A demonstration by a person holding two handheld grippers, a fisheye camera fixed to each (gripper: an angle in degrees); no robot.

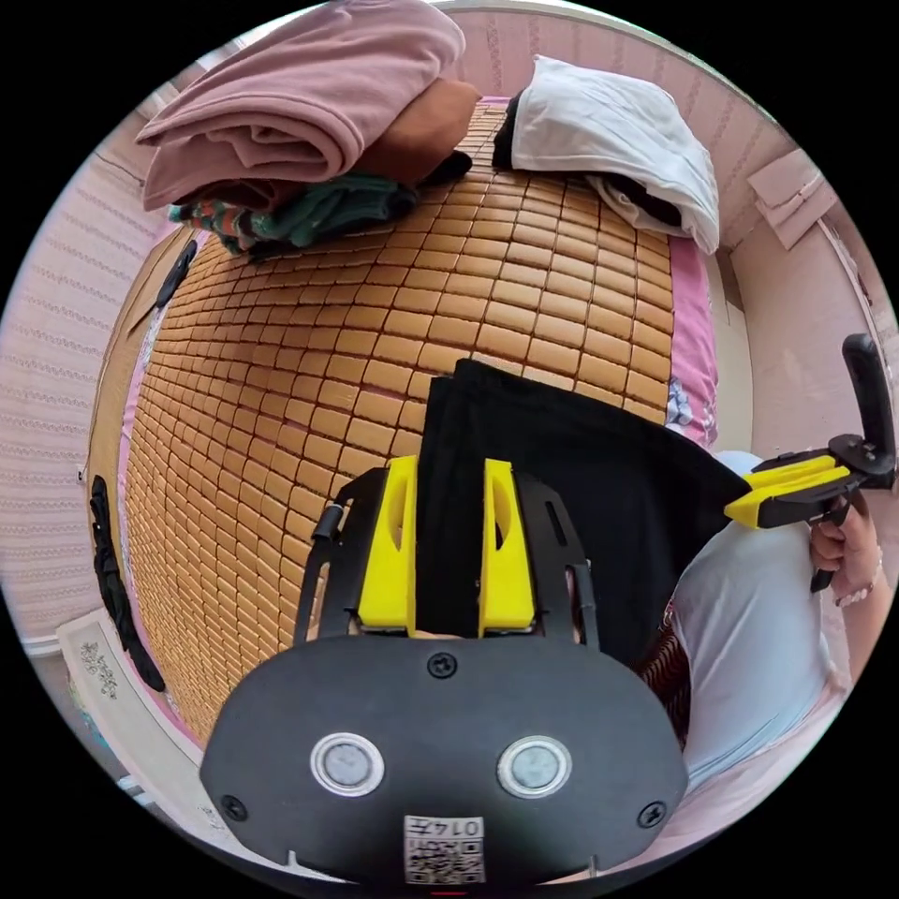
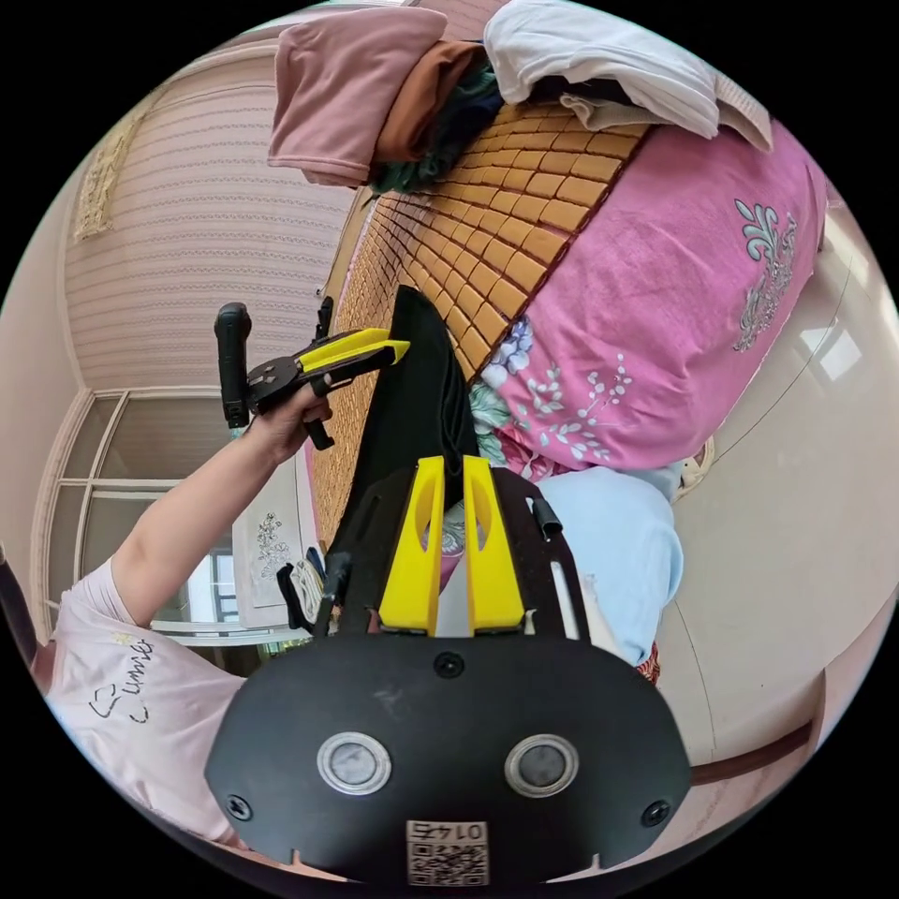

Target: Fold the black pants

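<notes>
bright even daylight, sharp focus, strong fisheye edge warp

One pair of black pants (image 1: pixel 562 468) lies on the near edge of the one bamboo mat (image 1: pixel 309 375); two grippers show, the left gripper (image 1: pixel 449 468) over the mat's near edge and the right gripper (image 1: pixel 740 506) off the mat's side; two heaps of clothes sit at the mat's far end, one pink-and-brown heap (image 1: pixel 309 103) and one white heap (image 1: pixel 618 131); one pink flowered sheet (image 2: pixel 655 309) hangs below the mat's edge.
</notes>
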